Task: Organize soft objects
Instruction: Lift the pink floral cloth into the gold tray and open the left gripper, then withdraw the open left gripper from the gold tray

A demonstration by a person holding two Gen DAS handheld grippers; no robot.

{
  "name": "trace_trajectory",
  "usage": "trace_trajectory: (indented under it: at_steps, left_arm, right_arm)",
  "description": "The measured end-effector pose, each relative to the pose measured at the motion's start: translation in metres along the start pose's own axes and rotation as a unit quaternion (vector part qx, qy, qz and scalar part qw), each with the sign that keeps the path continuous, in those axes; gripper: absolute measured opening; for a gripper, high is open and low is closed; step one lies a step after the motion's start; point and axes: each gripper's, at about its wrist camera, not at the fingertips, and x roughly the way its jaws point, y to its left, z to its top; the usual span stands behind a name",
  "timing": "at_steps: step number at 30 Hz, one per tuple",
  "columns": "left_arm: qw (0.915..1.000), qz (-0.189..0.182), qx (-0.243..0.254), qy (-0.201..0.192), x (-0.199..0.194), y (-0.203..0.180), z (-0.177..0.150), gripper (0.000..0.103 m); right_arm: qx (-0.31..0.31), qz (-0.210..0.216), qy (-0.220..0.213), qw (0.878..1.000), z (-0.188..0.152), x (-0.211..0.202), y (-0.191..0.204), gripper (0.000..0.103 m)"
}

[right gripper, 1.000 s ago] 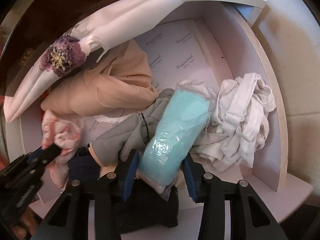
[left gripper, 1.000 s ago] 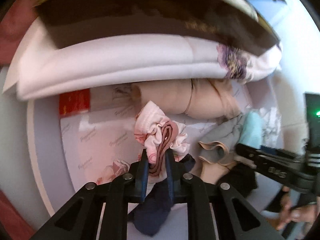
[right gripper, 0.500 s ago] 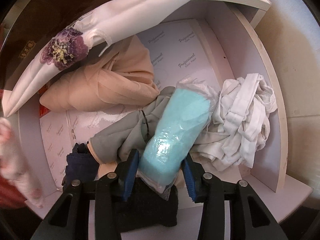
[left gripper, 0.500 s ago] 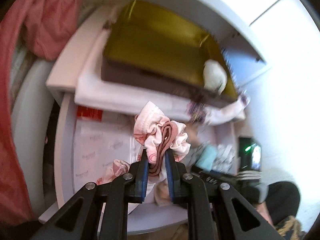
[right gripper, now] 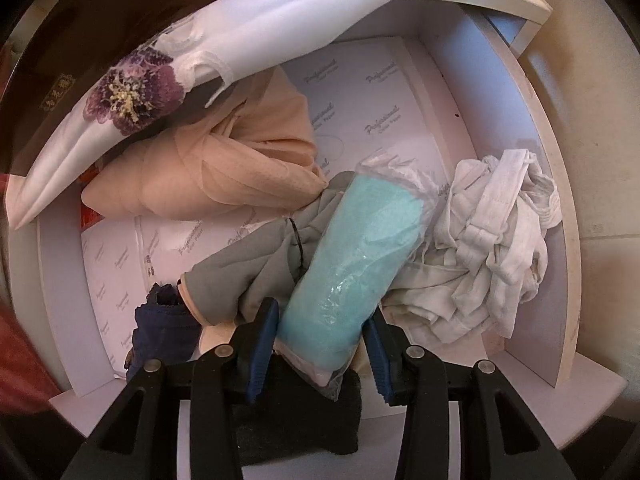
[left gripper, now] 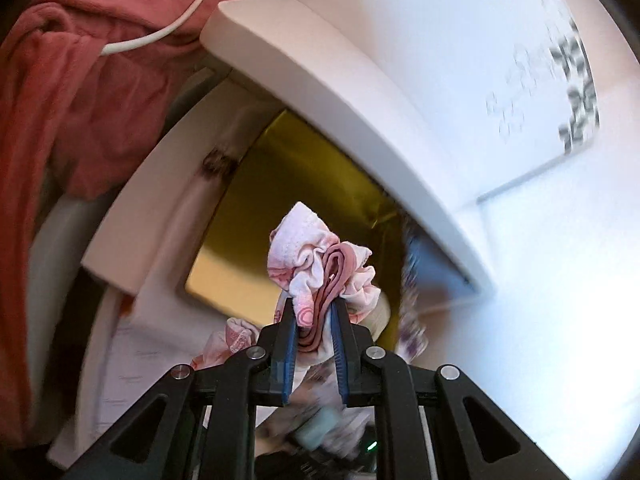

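Observation:
My left gripper (left gripper: 313, 312) is shut on a bunched pink-and-white patterned cloth (left gripper: 316, 264) and holds it up in front of a shelf with a yellow box (left gripper: 280, 184). My right gripper (right gripper: 320, 320) is closed around a rolled turquoise cloth in clear plastic wrap (right gripper: 356, 248), which lies on the lower shelf. Beside it lie a grey garment (right gripper: 248, 268), a beige garment (right gripper: 224, 176), a crumpled white garment (right gripper: 492, 256) and a dark blue cloth (right gripper: 164, 328).
A white folded cloth with a purple flower (right gripper: 132, 92) hangs over the shelf above. The shelf floor is lined with printed white paper (right gripper: 360, 92). A red garment (left gripper: 52, 120) and a white cable (left gripper: 160, 32) hang at the left. A white shelf board (left gripper: 340, 92) sits overhead.
My left gripper has lifted the pink cloth up out of the lower shelf to the level of the yellow box. My right gripper has stayed on the turquoise roll.

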Motion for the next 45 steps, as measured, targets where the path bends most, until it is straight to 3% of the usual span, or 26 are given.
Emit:
trace_trajectory:
  at_steps: [5, 11, 16, 22, 26, 35, 39, 45]
  left_arm:
    - [0.9972, -0.027, -0.065, -0.026, 0.016, 0.005, 0.026, 0.015]
    - [0.9954, -0.021, -0.088, -0.031, 0.045, 0.014, 0.041, 0.015]
    - [0.9972, -0.011, -0.069, -0.026, 0.066, 0.004, 0.045, 0.015]
    - [0.9986, 0.026, -0.04, -0.022, 0.079, -0.004, 0.048, 0.016]
    - [0.9988, 0.04, -0.026, -0.014, 0.082, -0.003, 0.046, 0.03]
    - [0.9981, 0.056, 0.011, -0.022, 0.054, -0.008, 0.025, 0.033]
    - [0.9958, 0.07, 0.05, -0.033, 0.026, -0.014, 0.004, 0.033]
    - [0.9938, 0.085, 0.065, -0.032, -0.007, 0.0, -0.027, 0.033]
  right_arm:
    - [-0.004, 0.0, 0.002, 1.0, 0.0, 0.002, 0.002, 0.043]
    - [-0.003, 0.007, 0.005, 1.0, 0.001, 0.005, 0.001, 0.043]
    - [-0.002, 0.008, 0.006, 1.0, 0.003, 0.005, 0.003, 0.042]
    - [0.0, 0.011, 0.008, 1.0, 0.004, 0.006, 0.002, 0.042]
    - [-0.001, 0.01, 0.01, 1.0, 0.005, 0.008, 0.003, 0.041]
    - [-0.004, 0.004, 0.009, 1.0, 0.003, 0.014, 0.008, 0.041]
    - [-0.006, 0.002, 0.008, 1.0, 0.002, 0.016, 0.011, 0.04]
    - [-0.006, 0.0, 0.006, 1.0, 0.0, 0.018, 0.011, 0.04]
